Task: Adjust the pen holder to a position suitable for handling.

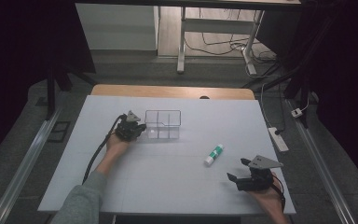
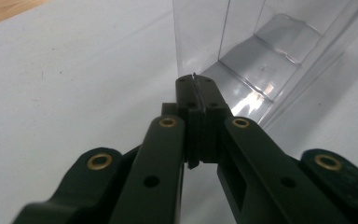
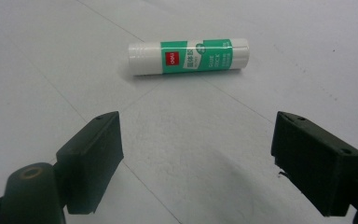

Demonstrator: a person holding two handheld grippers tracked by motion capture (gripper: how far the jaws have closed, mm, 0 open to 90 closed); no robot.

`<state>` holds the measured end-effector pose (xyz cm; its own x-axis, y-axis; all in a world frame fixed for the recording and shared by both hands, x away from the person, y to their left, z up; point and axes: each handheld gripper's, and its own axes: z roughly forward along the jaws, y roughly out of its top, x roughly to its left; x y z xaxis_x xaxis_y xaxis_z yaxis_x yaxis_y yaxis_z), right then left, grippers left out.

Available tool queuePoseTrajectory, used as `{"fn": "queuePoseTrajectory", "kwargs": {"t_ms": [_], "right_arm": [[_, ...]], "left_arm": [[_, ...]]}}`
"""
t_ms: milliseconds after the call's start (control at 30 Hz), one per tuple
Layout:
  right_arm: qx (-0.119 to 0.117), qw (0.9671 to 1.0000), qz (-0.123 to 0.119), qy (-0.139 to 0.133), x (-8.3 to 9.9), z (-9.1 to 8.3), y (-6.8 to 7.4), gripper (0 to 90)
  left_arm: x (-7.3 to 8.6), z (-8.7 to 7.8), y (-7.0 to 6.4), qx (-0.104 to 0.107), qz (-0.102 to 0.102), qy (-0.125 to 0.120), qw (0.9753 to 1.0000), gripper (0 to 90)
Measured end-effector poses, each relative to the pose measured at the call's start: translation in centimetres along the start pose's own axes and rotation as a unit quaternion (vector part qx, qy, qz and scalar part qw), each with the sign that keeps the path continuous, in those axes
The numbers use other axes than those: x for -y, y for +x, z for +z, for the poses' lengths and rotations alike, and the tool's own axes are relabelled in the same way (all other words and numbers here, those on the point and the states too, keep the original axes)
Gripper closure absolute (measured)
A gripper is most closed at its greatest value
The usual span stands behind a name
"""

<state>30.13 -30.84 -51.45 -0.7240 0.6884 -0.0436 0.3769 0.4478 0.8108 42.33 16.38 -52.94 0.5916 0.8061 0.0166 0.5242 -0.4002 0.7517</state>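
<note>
A clear plastic box [image 1: 163, 124] with inner dividers stands at the table's middle back. My left gripper [image 1: 137, 129] is at its left wall. In the left gripper view its jaws [image 2: 195, 84] are pressed together at the box's near corner [image 2: 242, 60], with a thin sliver of the clear wall between the pads. A white and green glue stick [image 1: 213, 154] lies flat to the right of centre. My right gripper [image 1: 237, 169] rests near the front right, open, a short way in front of the glue stick [image 3: 189, 56], with nothing between its fingers [image 3: 198, 140].
The white board [image 1: 168, 177] covers a wooden table [image 1: 172, 91] whose far edge shows behind it. A power strip [image 1: 278, 138] and cables lie on the floor to the right. A desk frame [image 1: 182, 42] stands beyond the table.
</note>
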Motion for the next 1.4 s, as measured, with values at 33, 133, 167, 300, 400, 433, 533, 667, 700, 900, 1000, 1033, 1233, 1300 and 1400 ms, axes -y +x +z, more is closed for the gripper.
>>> {"fn": "queuePoseTrajectory", "kwargs": {"t_ms": [33, 133, 167, 300, 400, 433, 533, 667, 700, 900, 1000, 1033, 1233, 1300, 1400], "right_arm": [[0.0, 1.0, 0.0, 0.0, 0.0, 0.0, 0.0, 16.1], [0.001, 1.0, -0.001, 0.002, 0.0, 0.0, 0.0, 16.1], [0.0, 1.0, 0.0, 0.0, 0.0, 0.0, 0.0, 16.2], [0.0, 1.0, 0.001, -0.002, 0.0, 0.0, 0.0, 16.2], [0.002, 1.0, -0.001, -0.002, 0.0, -0.1, 0.1, 16.9], [0.002, 1.0, -0.002, -0.002, 0.0, -0.1, 0.1, 16.9], [0.003, 1.0, -0.002, -0.001, -0.1, -0.1, 0.1, 16.9], [0.003, 1.0, -0.002, 0.0, 0.0, -0.1, 0.1, 16.9], [0.003, 1.0, -0.002, 0.0, 0.0, -0.1, 0.1, 16.9], [0.005, 1.0, -0.003, -0.001, -0.1, -0.2, 0.2, 16.9], [0.004, 1.0, -0.003, 0.001, -0.1, -0.1, 0.1, 16.9], [0.004, 1.0, -0.002, 0.001, -0.1, -0.1, 0.1, 16.9], [0.003, 1.0, -0.004, 0.002, -0.1, -0.1, 0.1, 16.9], [0.001, 1.0, -0.003, -0.001, 0.0, 0.0, 0.2, 16.9], [0.0, 1.0, -0.004, -0.001, -0.1, 0.0, 0.2, 17.0]], "left_arm": [[-0.1, 0.0, 0.0, 0.001, 0.0, 0.0, 1.0, 88.9], [-0.2, 0.2, -0.2, 0.003, 0.001, -0.001, 1.0, 88.9], [-0.3, 0.3, -0.3, 0.003, 0.002, 0.0, 1.0, 88.9], [-0.5, 0.4, -0.5, 0.007, 0.003, -0.002, 1.0, 88.9], [-0.6, 0.5, -0.6, 0.008, 0.004, -0.003, 1.0, 88.9], [-0.6, 0.5, -0.7, 0.008, 0.005, -0.003, 1.0, 88.9], [-0.7, 0.6, -0.8, 0.01, 0.005, -0.003, 0.9999, 88.9], [-0.9, 0.7, -1.0, 0.013, 0.004, -0.003, 0.9999, 89.0], [-0.9, 0.8, -1.1, 0.014, 0.005, -0.003, 0.9999, 88.9], [-1.1, 0.9, -1.5, 0.018, 0.012, 0.0, 0.9998, 88.9], [-1.1, 1.0, -1.7, 0.019, 0.015, 0.0, 0.9997, 88.9], [-1.2, 1.0, -1.7, 0.019, 0.016, 0.0, 0.9997, 88.9], [-1.1, 1.1, -1.7, 0.019, 0.011, -0.001, 0.9998, 88.9], [-1.2, 1.1, -1.7, 0.016, 0.01, -0.001, 0.9998, 88.9], [-1.2, 1.2, -1.7, 0.017, 0.005, -0.002, 0.9998, 88.9]]}}
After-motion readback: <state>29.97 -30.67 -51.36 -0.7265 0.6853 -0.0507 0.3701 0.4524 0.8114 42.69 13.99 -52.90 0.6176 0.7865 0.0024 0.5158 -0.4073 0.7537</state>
